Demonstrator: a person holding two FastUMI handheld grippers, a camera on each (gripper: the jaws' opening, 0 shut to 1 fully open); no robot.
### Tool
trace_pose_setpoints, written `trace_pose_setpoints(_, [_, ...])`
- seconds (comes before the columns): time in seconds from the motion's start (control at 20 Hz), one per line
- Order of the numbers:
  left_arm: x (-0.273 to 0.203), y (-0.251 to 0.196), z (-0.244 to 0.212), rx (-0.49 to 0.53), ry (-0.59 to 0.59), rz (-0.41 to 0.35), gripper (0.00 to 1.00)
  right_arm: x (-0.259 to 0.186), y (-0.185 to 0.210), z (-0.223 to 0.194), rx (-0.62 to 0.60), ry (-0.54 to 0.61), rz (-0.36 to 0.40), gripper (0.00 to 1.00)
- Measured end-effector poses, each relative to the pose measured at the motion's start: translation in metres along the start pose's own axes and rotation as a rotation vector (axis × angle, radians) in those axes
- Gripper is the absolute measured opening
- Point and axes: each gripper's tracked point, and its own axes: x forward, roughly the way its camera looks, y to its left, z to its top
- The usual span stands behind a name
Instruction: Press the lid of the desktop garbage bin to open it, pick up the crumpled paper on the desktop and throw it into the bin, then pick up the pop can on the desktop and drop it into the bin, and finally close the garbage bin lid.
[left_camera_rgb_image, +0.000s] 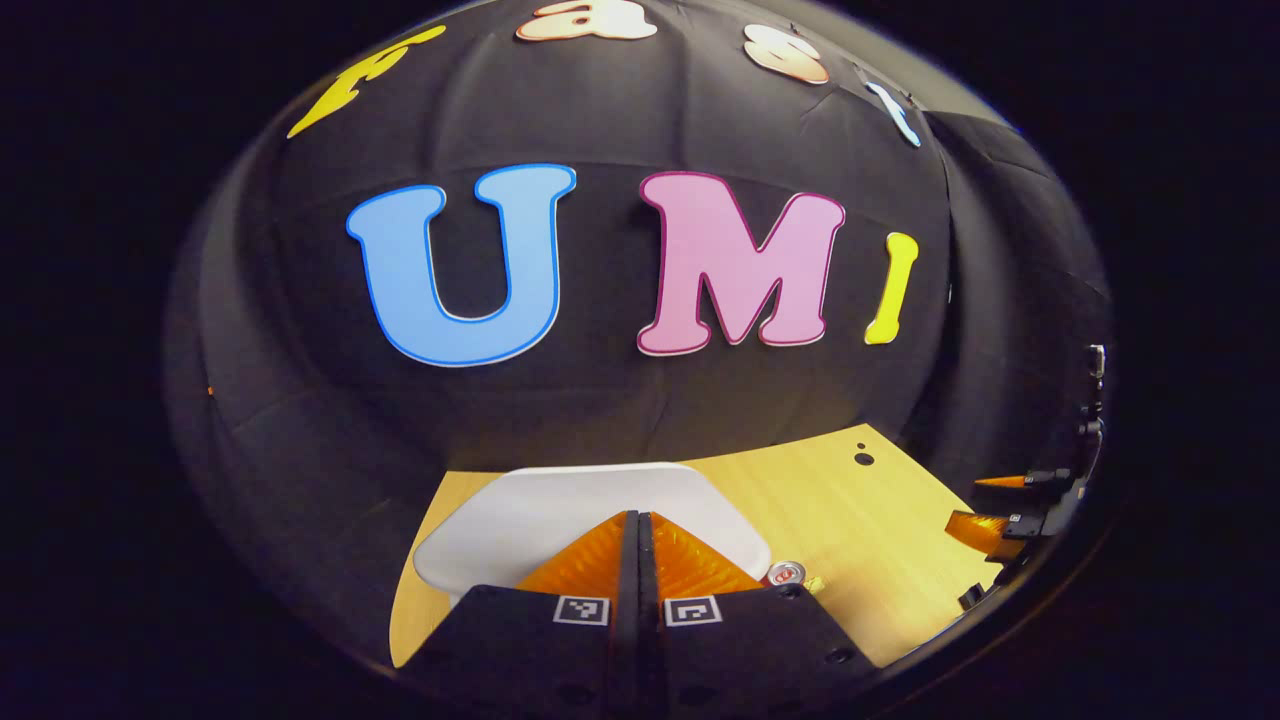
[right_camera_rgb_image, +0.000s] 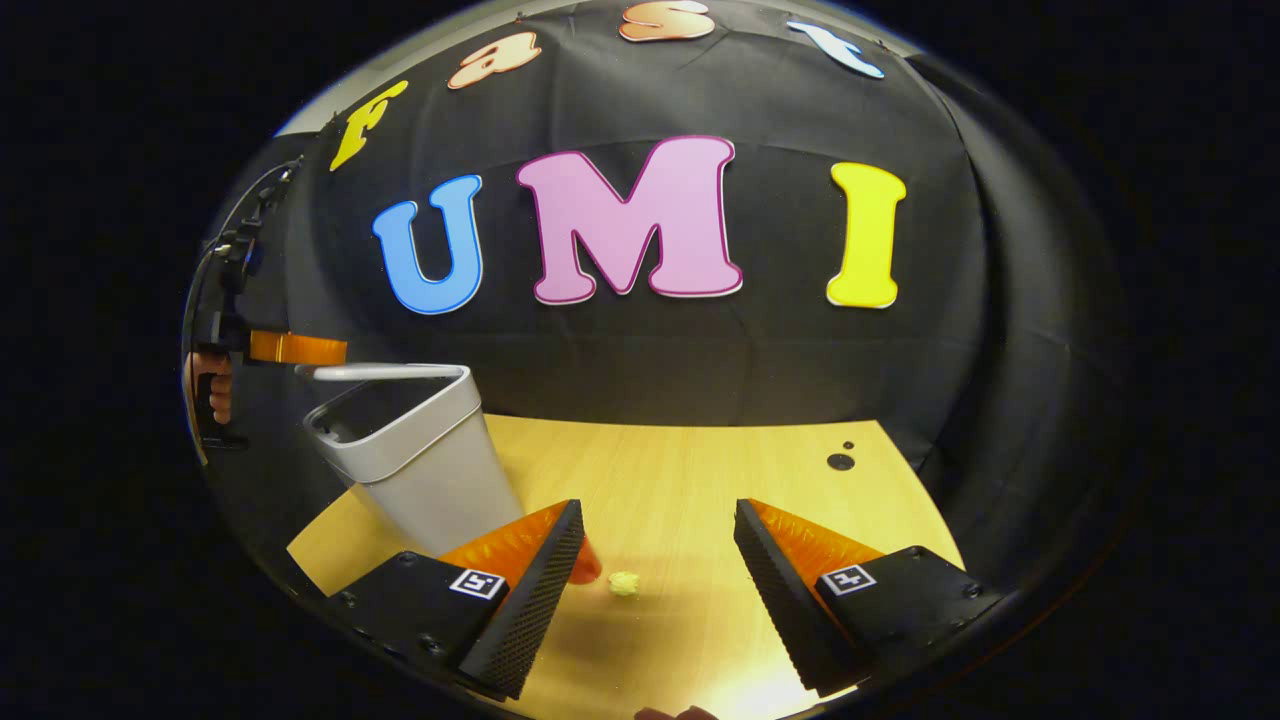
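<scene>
Right gripper view, right tool (right_camera_rgb_image: 660, 560) spread, bin (right_camera_rgb_image: 420, 460) at table edge

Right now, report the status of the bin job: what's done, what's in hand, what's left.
Done: the bin lid looks raised, with a dark opening beneath it and the shut left gripper at it. In hand: the right gripper is open and aimed at the crumpled paper, not yet gripping it. Left: the paper and the pop can both sit on the desktop; after those, close the lid.
</scene>
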Motion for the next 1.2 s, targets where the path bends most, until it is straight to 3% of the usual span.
trace_pose_setpoints(0.3, [-0.041,-0.005,0.053,0.084,-0.235,0.022,0.06,0.021,0.019,-0.031,-0.061,0.116,0.034,0.98])
trace_pose_setpoints(0.5, [-0.073,-0.013,0.062,0.032,-0.305,0.033,0.09,0.038,0.030,-0.065,-0.076,0.227,0.086,0.98])
trace_pose_setpoints(0.6, [-0.089,-0.026,0.057,-0.005,-0.324,0.001,0.34,0.052,0.032,-0.085,-0.097,0.282,0.103,0.98])
trace_pose_setpoints(0.65, [-0.097,-0.029,0.055,-0.021,-0.331,0.001,0.61,0.059,0.030,-0.093,-0.109,0.308,0.105,0.98])
trace_pose_setpoints(0.75, [-0.111,-0.032,0.052,-0.048,-0.347,0.011,0.93,0.077,0.028,-0.112,-0.122,0.368,0.121,0.98])
trace_pose_setpoints(0.85, [-0.123,-0.033,0.049,-0.081,-0.362,0.033,0.98,0.098,0.026,-0.137,-0.123,0.440,0.139,0.98])
trace_pose_setpoints(1.0, [-0.137,-0.031,0.038,-0.099,-0.347,0.084,0.98,0.122,0.020,-0.179,-0.024,0.575,0.120,0.99])
trace_pose_setpoints(1.2, [-0.152,-0.029,0.024,-0.079,-0.310,0.125,0.98,0.145,0.014,-0.205,-0.003,0.644,0.091,0.97])
